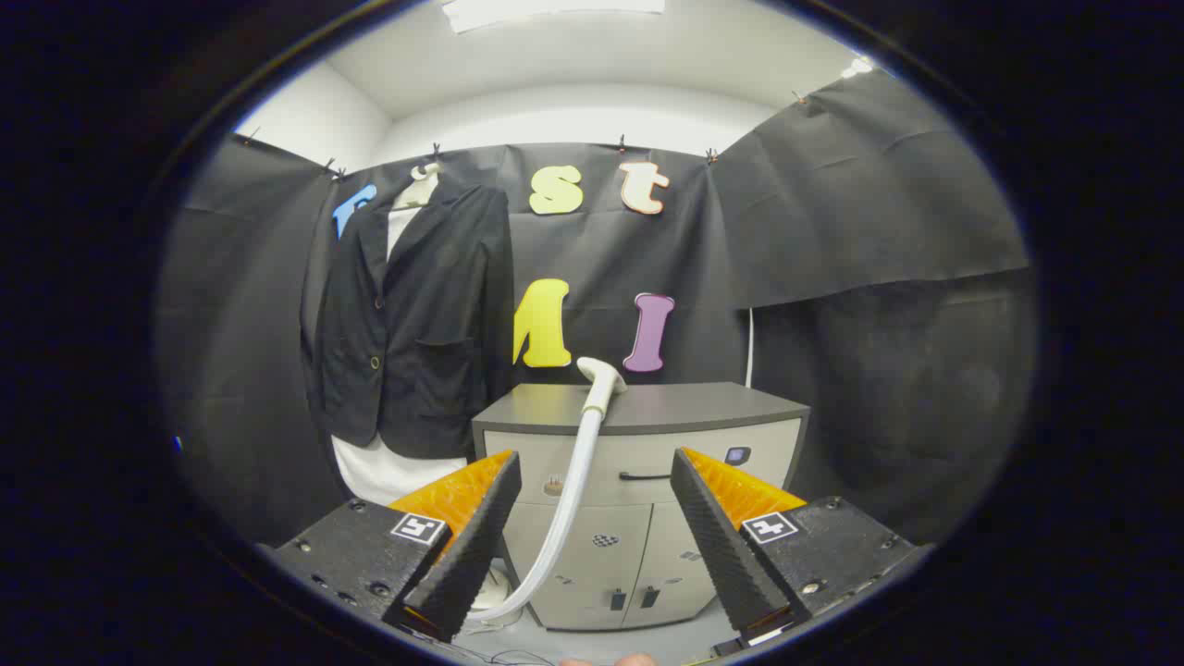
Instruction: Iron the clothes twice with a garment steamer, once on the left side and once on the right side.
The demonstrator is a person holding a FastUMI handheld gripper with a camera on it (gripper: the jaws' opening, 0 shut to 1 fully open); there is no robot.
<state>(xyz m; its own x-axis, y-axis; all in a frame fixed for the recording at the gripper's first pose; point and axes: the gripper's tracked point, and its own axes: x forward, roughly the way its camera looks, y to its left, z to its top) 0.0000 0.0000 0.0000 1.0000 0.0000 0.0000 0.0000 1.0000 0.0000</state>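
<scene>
booth wall: black cloth (832,213) hangs all round the far side and both flanks, pinned along its top edge with small clips; a pale wall and ceiling show above it.
jacket: a dark, long-sleeved blazer with buttons down the front (412,324) hangs on the far left, flat against the cloth, from a pale hanger (421,180); a white garment (393,472) shows at its collar and below its hem.
cabinet: a grey cabinet with a dark flat top, one drawer with a dark bar handle and two lower doors (647,453) stands far centre, just right of the jacket's lower part and beyond the fingers.
gripper: the gripper (597,546) is spread wide, its two ribbed fingers well apart and holding nothing; the cabinet front shows in the gap between them, and each finger base carries a small square marker.
steamer hose: a pale, flexible hose (564,499) curves up from low down beside the left finger, rising across the cabinet front between the fingers.
steamer head: a white, angled garment steamer nozzle (601,375) sits at the top of the hose, at the near edge of the cabinet top, right of the jacket and apart from it, well beyond the fingertips.
steamer base: a pale rounded part (495,592) shows on the floor by the left finger, mostly hidden; what it is exactly cannot be told.
cable: a thin white cord (748,347) runs down the cloth behind the cabinet's right side.
small panel: a little dark square (737,454) sits at the right end of the drawer front.
</scene>
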